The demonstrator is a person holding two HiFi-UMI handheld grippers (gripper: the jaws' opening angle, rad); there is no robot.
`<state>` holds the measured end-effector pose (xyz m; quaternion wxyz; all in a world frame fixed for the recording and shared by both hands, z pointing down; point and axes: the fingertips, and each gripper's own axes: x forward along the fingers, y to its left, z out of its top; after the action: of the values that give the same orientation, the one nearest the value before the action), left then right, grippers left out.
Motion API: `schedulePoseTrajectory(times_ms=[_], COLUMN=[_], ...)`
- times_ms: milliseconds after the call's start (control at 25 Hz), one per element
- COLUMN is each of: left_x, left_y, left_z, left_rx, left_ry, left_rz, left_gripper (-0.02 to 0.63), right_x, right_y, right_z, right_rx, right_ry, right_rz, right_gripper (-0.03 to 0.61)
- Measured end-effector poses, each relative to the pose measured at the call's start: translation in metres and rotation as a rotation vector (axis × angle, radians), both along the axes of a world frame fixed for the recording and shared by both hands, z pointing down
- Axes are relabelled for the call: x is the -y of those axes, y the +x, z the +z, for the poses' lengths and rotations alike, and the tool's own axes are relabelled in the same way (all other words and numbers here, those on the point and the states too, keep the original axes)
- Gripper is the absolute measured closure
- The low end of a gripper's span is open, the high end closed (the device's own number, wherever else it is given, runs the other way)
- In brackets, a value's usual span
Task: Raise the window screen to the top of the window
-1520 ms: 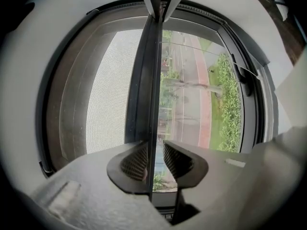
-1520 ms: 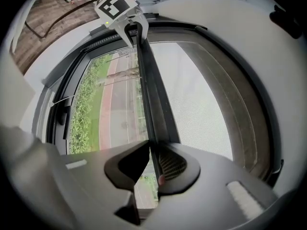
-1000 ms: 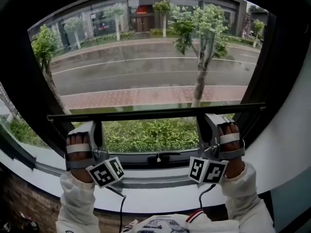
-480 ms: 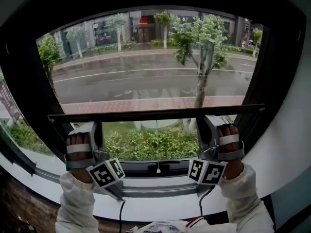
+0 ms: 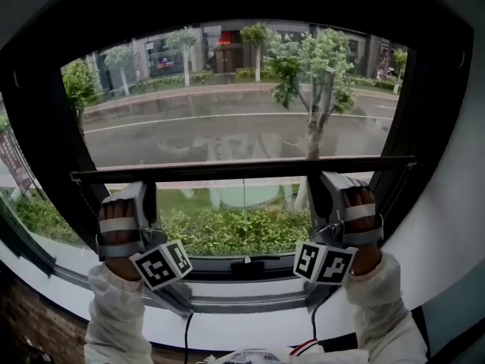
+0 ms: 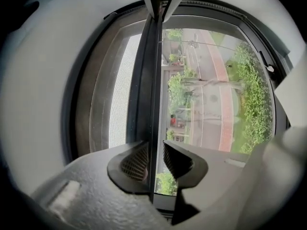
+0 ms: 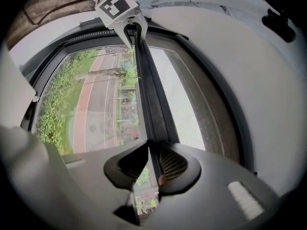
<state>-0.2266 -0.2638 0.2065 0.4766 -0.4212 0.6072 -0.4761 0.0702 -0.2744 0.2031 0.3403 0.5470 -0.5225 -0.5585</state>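
Note:
The window screen's dark bottom bar (image 5: 242, 169) runs level across the window, with the fine mesh (image 5: 227, 89) stretched above it and bare glass below. My left gripper (image 5: 142, 196) is shut on the bar near its left end, and in the left gripper view the bar (image 6: 154, 80) passes between the ribbed pads (image 6: 135, 161). My right gripper (image 5: 326, 186) is shut on the bar near its right end. In the right gripper view the bar (image 7: 146, 95) leads away from the pads (image 7: 170, 165) to the other gripper's marker cube (image 7: 115, 4).
The black window frame (image 5: 45, 158) surrounds the screen, with side tracks at left and right (image 5: 409, 150). A small latch (image 5: 246, 262) sits on the lower frame. The white sill (image 5: 250, 321) curves below. Cables hang from both grippers.
Both grippers have risen together with the screen bar between them. The strip of uncovered glass below the bar has grown taller.

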Motion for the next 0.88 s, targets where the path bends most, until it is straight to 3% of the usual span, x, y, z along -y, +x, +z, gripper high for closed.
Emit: schedulePoseTrajectory(times_ms=[680, 880], left_x=[0.005, 0.005], left_y=[-0.001, -0.004], left_z=[0.0, -0.043], left_rx=[0.014, 0.006], left_ry=[0.044, 0.069], left_rz=[0.002, 0.002], left_gripper=[0.522, 0.52], right_x=[0.005, 0.005], right_y=[-0.001, -0.003], right_z=[0.002, -0.042], right_rx=[0.013, 0.017], right_ry=[0.09, 0.125], right_rz=[-0.002, 0.003], right_gripper=[0.497, 0.497])
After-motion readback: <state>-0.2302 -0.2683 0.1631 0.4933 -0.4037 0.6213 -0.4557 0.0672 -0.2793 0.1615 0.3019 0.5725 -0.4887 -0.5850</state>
